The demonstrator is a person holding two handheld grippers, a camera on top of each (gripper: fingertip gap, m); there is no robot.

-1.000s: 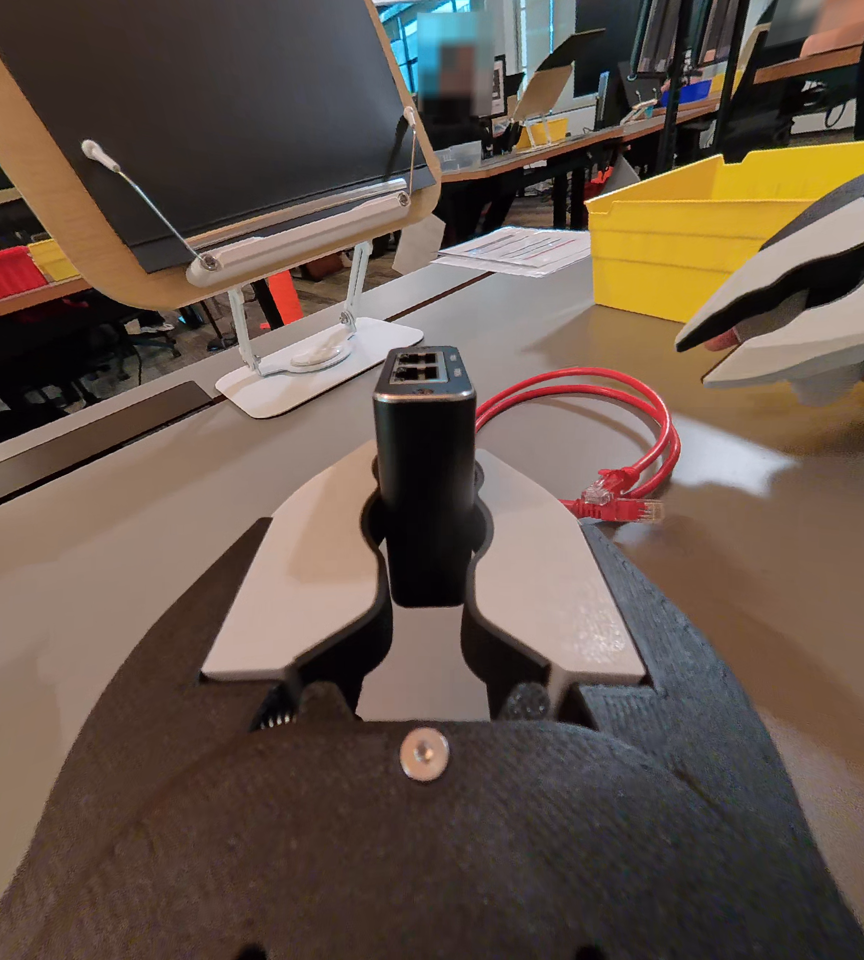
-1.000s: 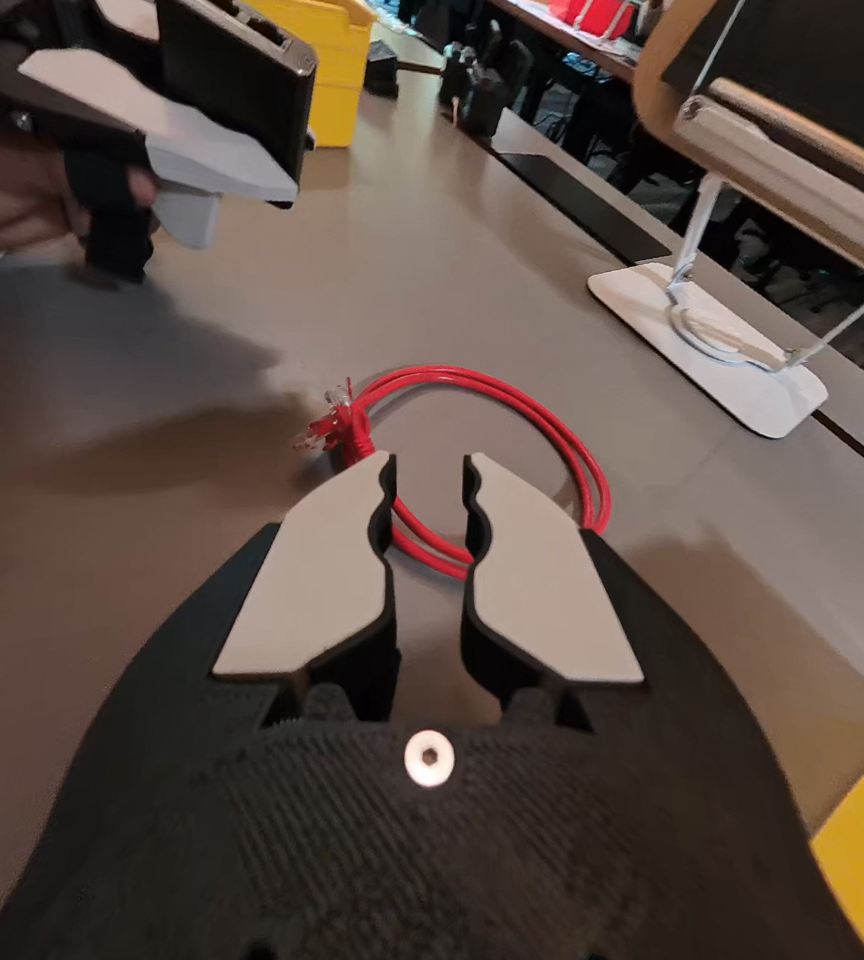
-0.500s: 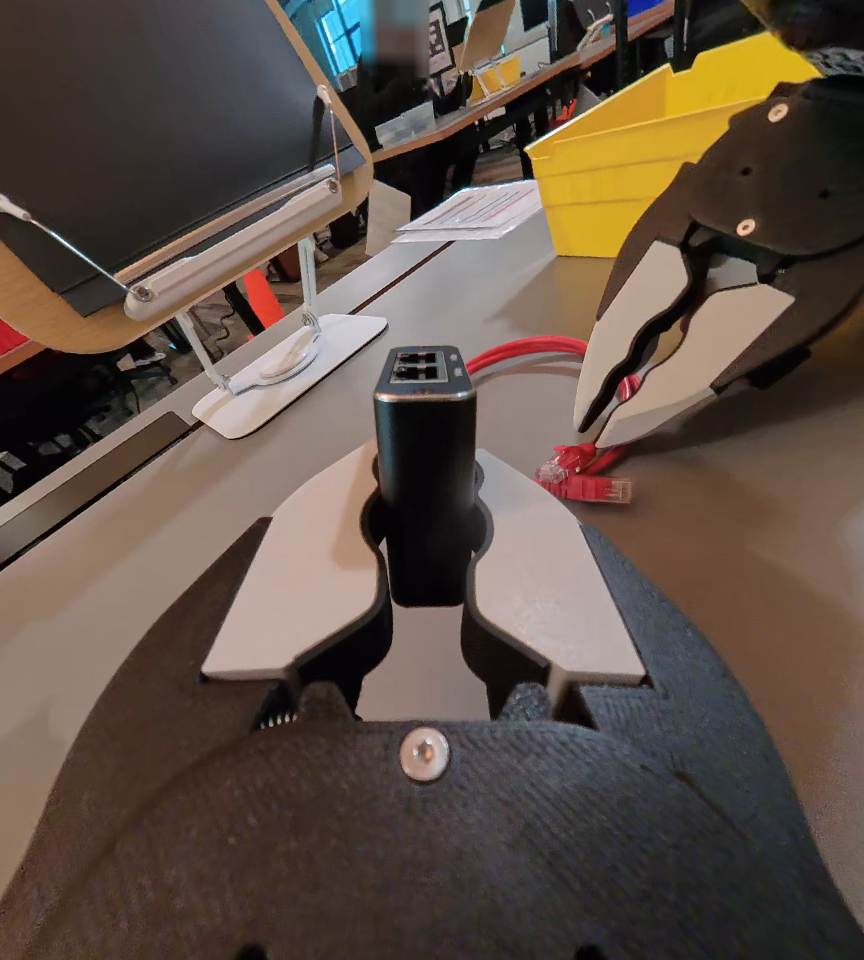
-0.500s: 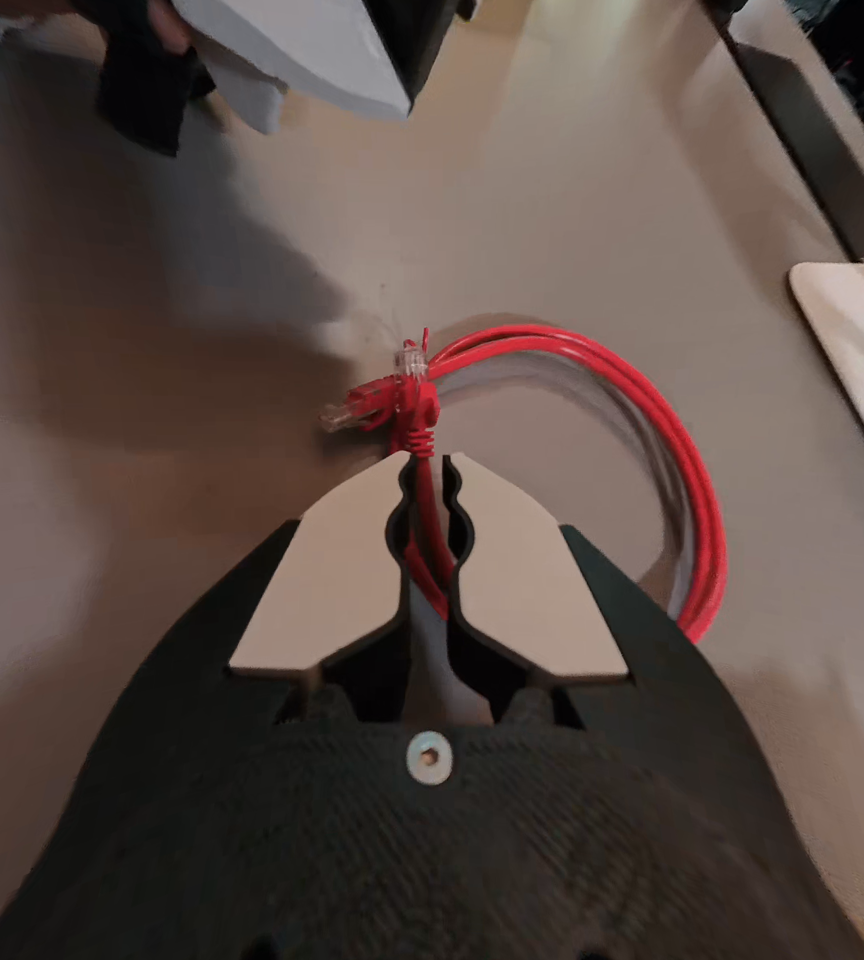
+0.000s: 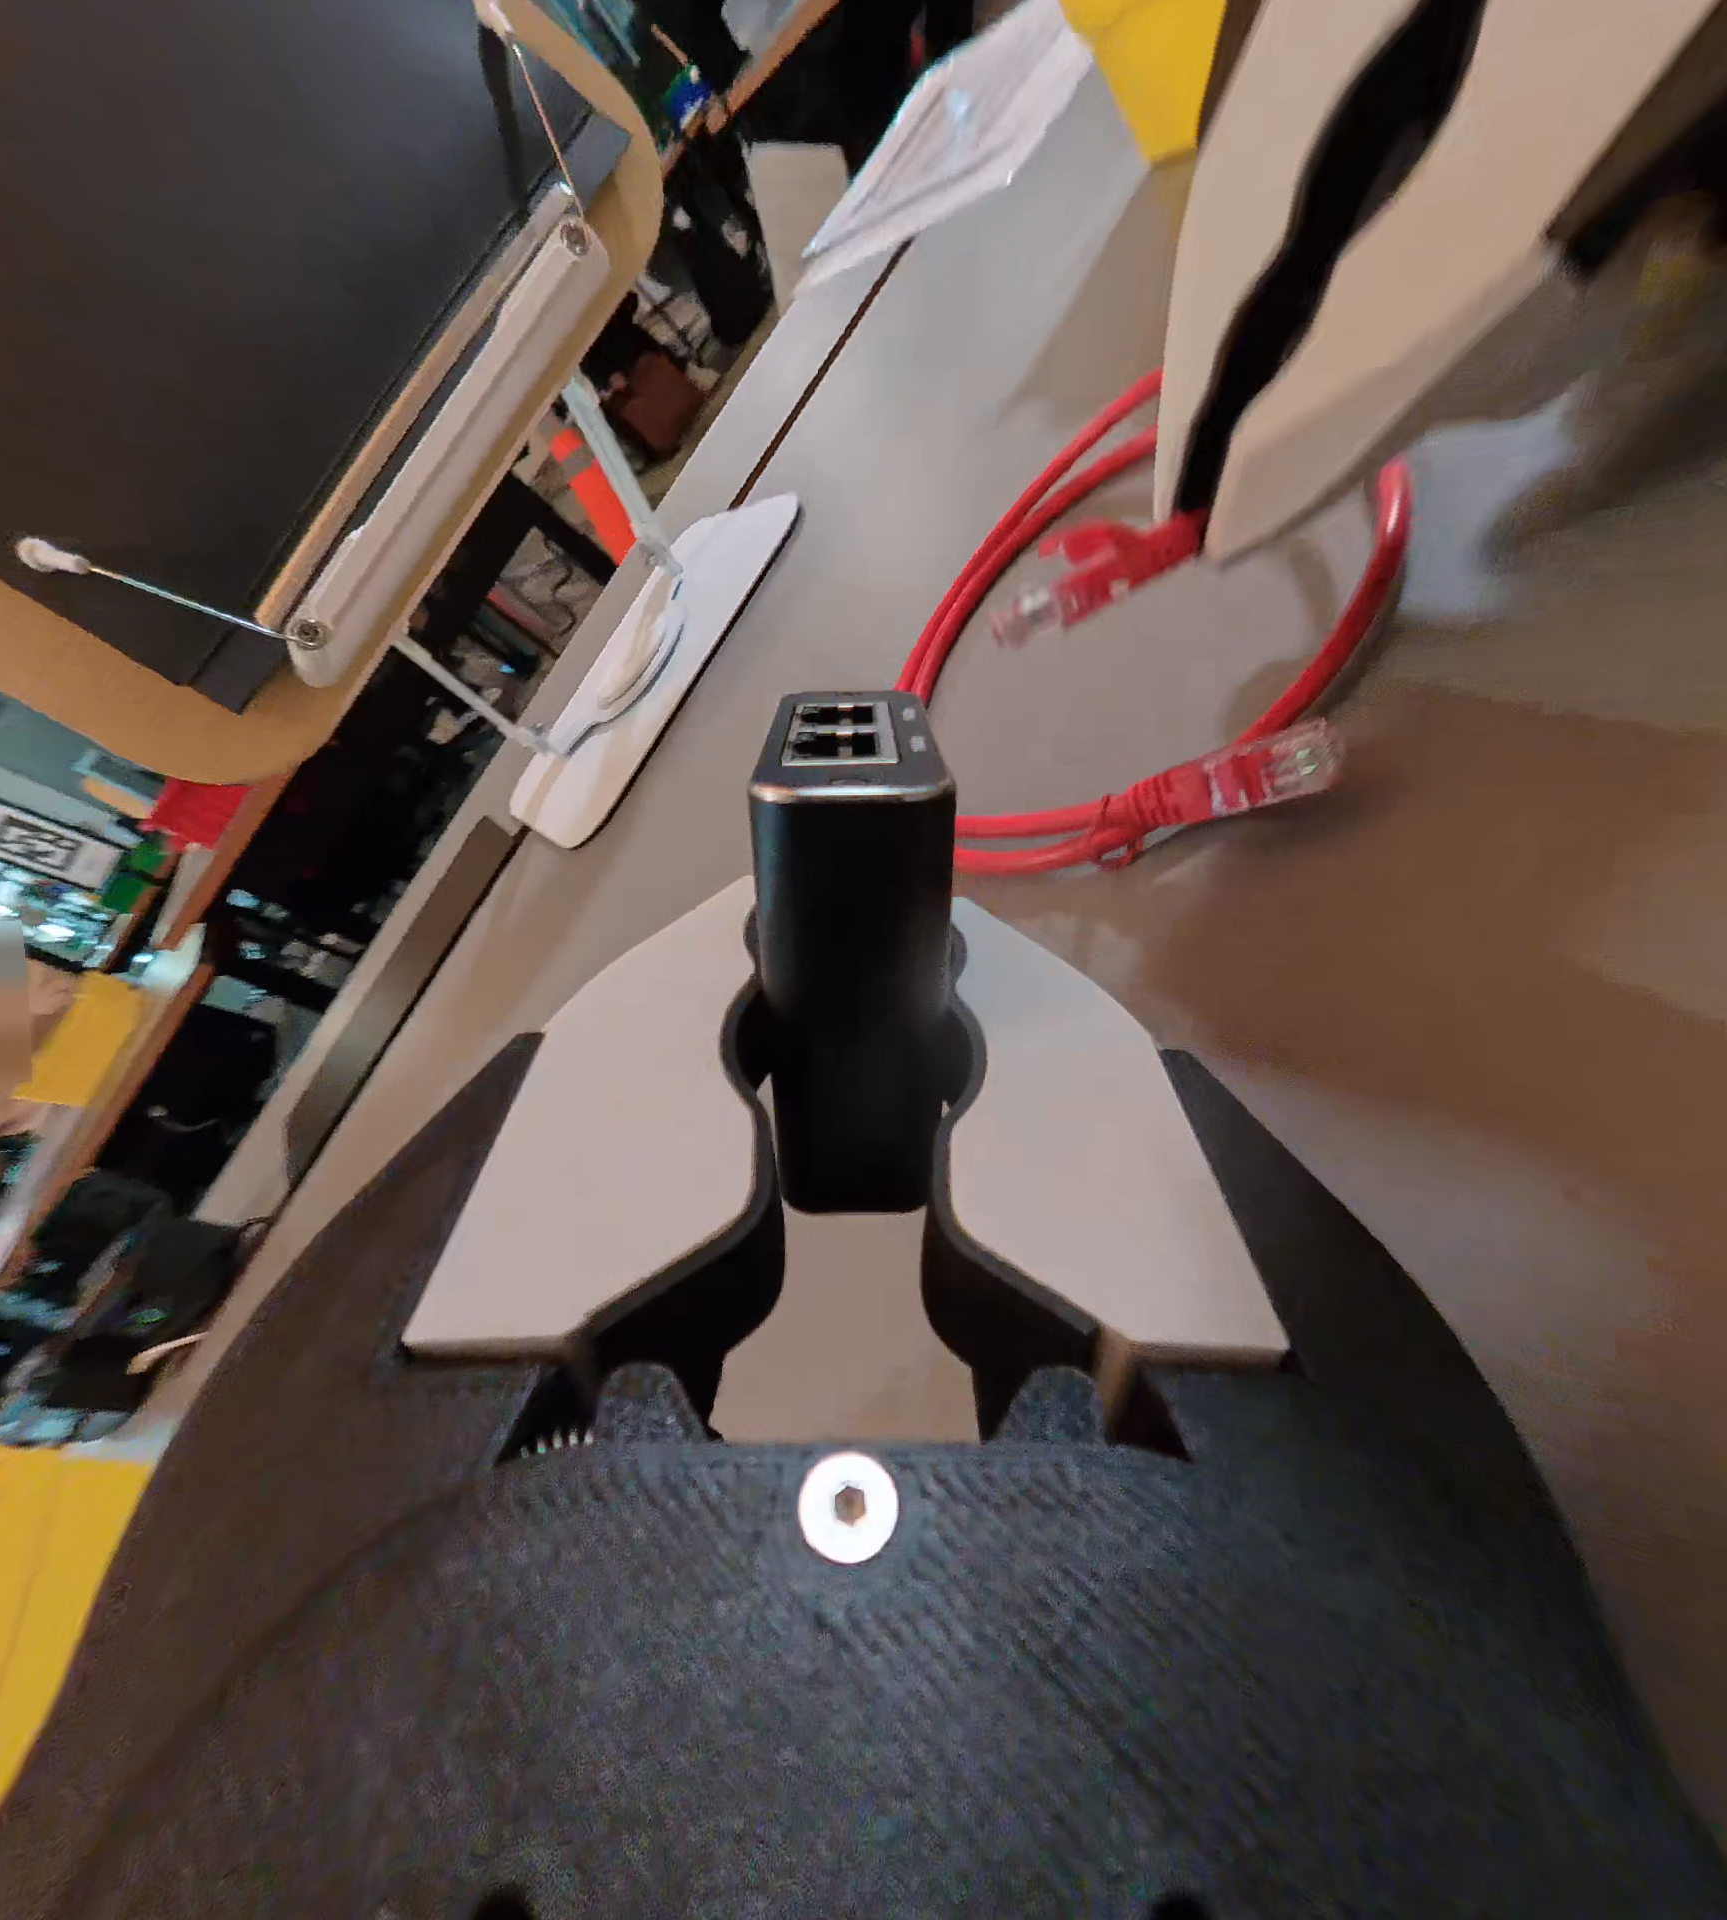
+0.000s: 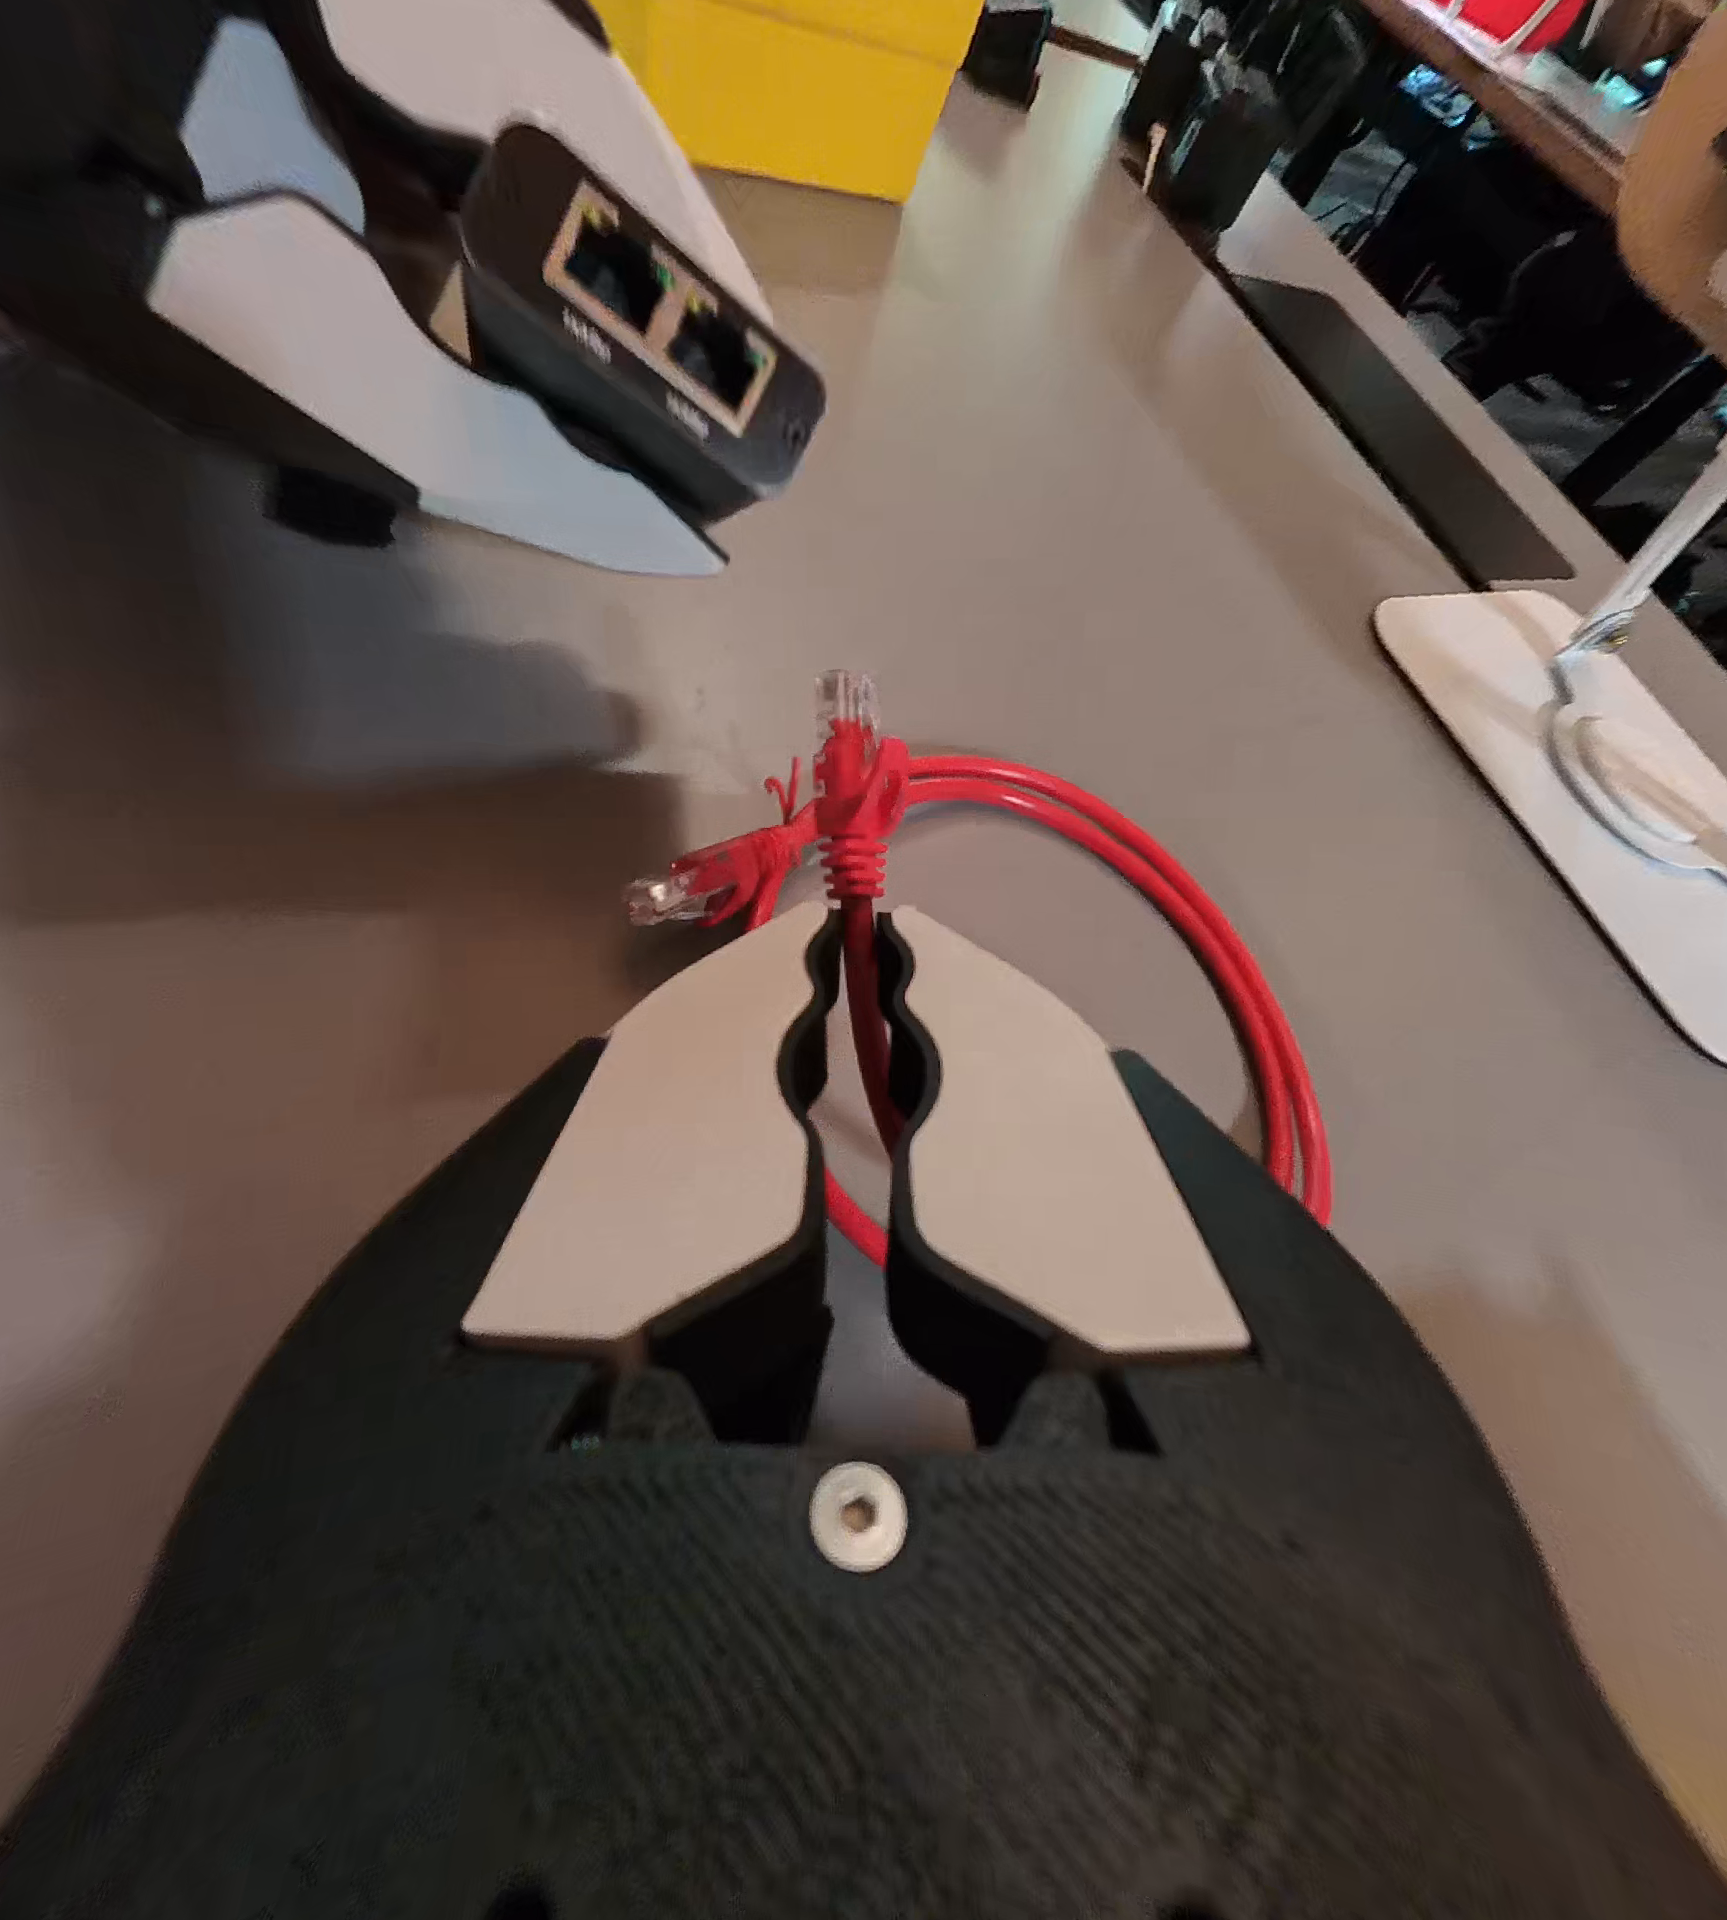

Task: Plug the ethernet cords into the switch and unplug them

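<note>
My left gripper [image 5: 851, 920] is shut on a black switch [image 5: 854, 894] and holds it above the table, with its two ports [image 5: 838, 732] facing away from me. In the right wrist view the switch [image 6: 651, 322] is at the upper left, ports towards the cord. My right gripper [image 6: 857, 920] is shut on a red ethernet cord [image 6: 1243, 997] just behind one clear plug [image 6: 843, 707], which points up and forward. The other plug [image 6: 667, 896] hangs to the left. In the left wrist view the right gripper [image 5: 1202, 509] is at the upper right, and the cord's loop [image 5: 1358, 623] lies on the table.
A board on a stand with a white base [image 6: 1617, 831] stands at the table's far edge [image 5: 651, 644]. A yellow bin [image 6: 797, 94] sits behind the switch. Papers [image 5: 942, 135] lie beyond the cord. The grey table [image 6: 1046, 468] lies between the switch and the stand.
My right gripper has closed on the cord behind a plug and raised that end off the table. My left gripper has tilted and brought the switch nearer to the plug.
</note>
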